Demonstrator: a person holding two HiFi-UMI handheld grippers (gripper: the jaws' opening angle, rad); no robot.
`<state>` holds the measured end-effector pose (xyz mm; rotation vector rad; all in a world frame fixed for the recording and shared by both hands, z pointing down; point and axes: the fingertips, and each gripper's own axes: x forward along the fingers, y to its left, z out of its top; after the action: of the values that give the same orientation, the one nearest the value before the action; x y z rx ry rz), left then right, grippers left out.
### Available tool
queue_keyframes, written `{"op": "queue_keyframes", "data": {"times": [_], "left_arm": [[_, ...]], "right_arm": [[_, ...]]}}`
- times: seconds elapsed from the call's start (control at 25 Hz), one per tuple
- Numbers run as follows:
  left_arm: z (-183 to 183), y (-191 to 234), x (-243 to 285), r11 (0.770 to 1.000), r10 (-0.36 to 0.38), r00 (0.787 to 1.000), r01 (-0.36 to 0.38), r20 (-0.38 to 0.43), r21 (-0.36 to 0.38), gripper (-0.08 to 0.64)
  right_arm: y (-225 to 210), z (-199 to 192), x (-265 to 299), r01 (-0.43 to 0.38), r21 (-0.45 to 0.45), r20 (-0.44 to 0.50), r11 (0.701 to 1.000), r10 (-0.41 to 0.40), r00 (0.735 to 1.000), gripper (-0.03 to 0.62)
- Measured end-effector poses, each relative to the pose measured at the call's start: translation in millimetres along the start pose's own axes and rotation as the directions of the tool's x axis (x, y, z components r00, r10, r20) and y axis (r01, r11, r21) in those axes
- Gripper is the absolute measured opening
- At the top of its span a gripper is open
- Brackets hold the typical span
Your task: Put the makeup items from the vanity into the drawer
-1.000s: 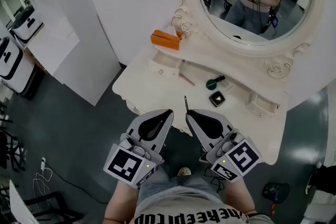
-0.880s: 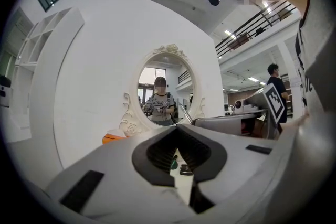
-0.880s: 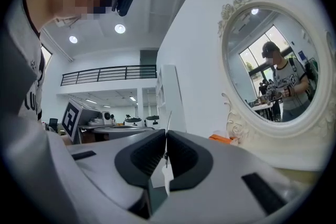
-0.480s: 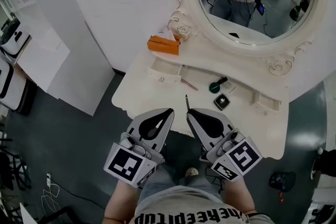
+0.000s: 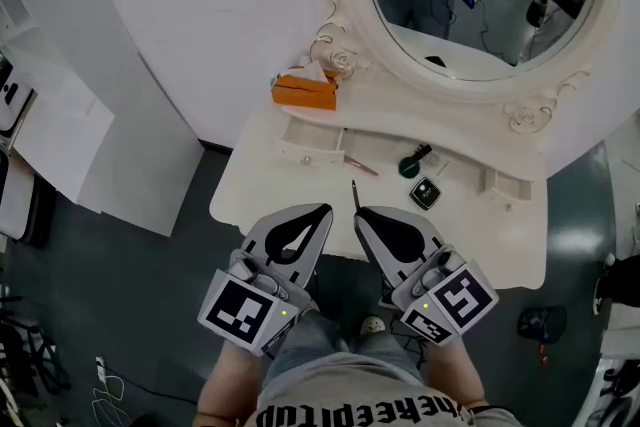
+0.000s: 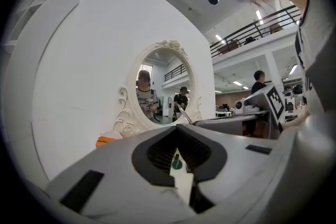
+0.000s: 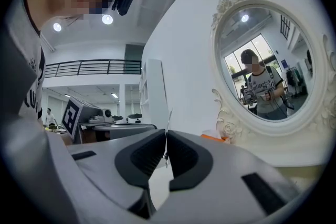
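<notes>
Holds a thin dark pencil clamped in the right gripper, with both jaws pressed together on its shaft and its end standing out beyond the tips. Shows in the head view the same pencil reaching out from the right gripper toward the vanity, seen over the front part of the white top. Holds the left gripper just beside the right one, both low in front of the person's body. Has the left gripper closed tip to tip and empty, with only the hollow between the dark pads left free; lets see through this hollow a strip of the vanity top and a green round item

Further out, shows three more makeup items lying on the vanity top, well apart from both grippers: a square dark compact, just behind it the green round item with a dark handle, and to the left of these a thin pinkish stick lying flat. Shows just behind this stick a small drawer pulled open, and a second small drawer on the right side. Shows an orange box at the back left corner, close to the carved frame of the oval mirror. Gives back in the mirror the person with the grippers
</notes>
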<state>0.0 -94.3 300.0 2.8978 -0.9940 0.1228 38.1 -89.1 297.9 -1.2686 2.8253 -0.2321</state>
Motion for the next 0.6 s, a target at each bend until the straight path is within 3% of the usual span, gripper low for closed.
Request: {"op": "queue_keyframes", "data": {"times": [0.6], "left_arm": [[-5.7, 35.5, -4.9, 0.995, -0.096, 0.995, 0.096, -0.006, -0.001, 0.021]], "right_arm": [[3.7, -2.7, 34.7, 0.099, -0.003, 0.009, 0.995, -0.099, 0.995, 0.031]]}}
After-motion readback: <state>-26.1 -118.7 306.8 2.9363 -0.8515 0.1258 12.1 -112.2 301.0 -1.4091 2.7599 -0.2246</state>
